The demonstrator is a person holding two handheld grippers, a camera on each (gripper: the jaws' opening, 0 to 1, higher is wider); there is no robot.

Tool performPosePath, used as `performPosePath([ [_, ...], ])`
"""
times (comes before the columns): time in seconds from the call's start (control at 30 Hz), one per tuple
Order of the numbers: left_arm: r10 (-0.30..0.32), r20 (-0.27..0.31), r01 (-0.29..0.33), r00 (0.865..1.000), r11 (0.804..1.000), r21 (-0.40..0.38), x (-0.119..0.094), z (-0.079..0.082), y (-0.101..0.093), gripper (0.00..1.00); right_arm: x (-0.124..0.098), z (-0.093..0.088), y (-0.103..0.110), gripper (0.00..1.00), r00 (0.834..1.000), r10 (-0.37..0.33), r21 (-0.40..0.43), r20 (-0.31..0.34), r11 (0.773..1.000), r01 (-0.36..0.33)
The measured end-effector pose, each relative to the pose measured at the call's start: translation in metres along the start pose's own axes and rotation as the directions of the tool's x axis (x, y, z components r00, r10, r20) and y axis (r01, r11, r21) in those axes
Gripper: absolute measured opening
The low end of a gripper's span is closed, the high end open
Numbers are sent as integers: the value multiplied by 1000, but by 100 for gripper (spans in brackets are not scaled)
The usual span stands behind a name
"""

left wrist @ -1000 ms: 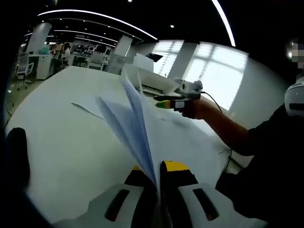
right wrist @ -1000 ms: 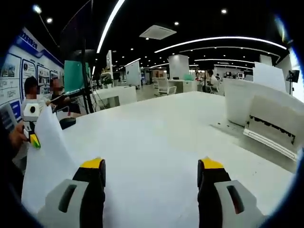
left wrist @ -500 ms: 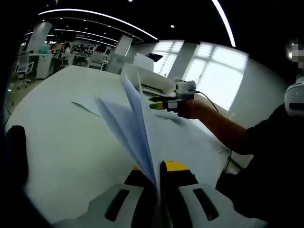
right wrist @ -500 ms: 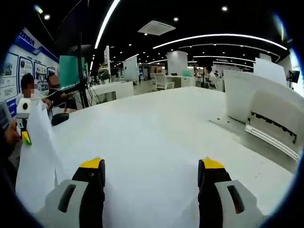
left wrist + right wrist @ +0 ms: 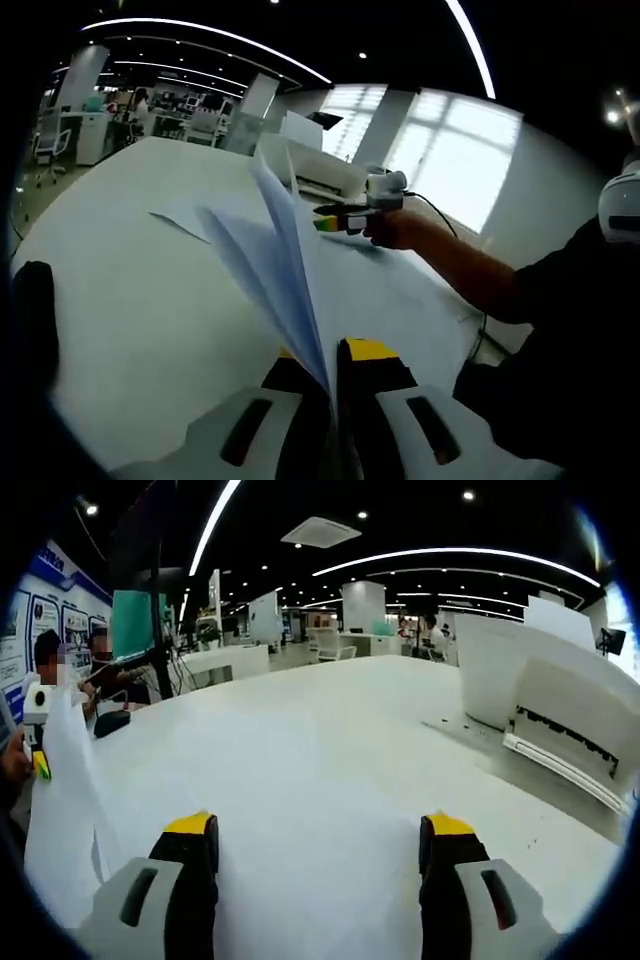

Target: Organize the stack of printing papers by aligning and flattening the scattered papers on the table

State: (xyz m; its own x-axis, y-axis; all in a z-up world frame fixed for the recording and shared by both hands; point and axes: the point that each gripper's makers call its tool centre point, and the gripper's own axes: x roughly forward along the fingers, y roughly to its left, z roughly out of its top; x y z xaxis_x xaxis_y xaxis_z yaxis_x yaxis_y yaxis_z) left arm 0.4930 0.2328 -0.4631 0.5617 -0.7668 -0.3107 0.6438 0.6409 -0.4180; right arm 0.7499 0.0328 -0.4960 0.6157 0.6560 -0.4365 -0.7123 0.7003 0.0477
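Printing papers point(image 5: 285, 260) fanned upright, pinched in left hand-held gripper point(image 5: 335, 365); right hand-held gripper point(image 5: 315, 840) jaws apart over table point(image 5: 330, 730). Aligning, flattening remain.

White table point(image 5: 330, 730); loose papers point(image 5: 400, 300) flat; printer point(image 5: 560, 720) standing.

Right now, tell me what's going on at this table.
A person is tidying loose printer paper with a hand-held tool in each hand. The left tool is shut on a sheaf of papers, holding them up on edge above the white table so the sheets fan out. The right tool is open, with nothing between its jaws, just above the tabletop beside a white printer. One more sheet lies flat farther out.
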Motion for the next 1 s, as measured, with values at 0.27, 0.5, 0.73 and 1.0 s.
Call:
performPosePath([
  [0.27,2,-1,-2,1000,1000,0,-2,-1,-1,8,3,-3,-2,78,1000,-8,16,8,1000,8],
  [0.5,2,-1,-2,1000,1000,-3,-2,-2,1,8,4,-6,-1,76,999,-37,-21,9,999,37],
  [0.73,-1,0,1,1000,1000,-1,-2,-2,1,8,1,-5,5,70,1000,-26,-36,15,999,26],
  [1.0,-3,-1,3,1000,1000,4,-2,-1,0,8,-2,-6,29,49,1000,21,-42,16,999,-20],
])
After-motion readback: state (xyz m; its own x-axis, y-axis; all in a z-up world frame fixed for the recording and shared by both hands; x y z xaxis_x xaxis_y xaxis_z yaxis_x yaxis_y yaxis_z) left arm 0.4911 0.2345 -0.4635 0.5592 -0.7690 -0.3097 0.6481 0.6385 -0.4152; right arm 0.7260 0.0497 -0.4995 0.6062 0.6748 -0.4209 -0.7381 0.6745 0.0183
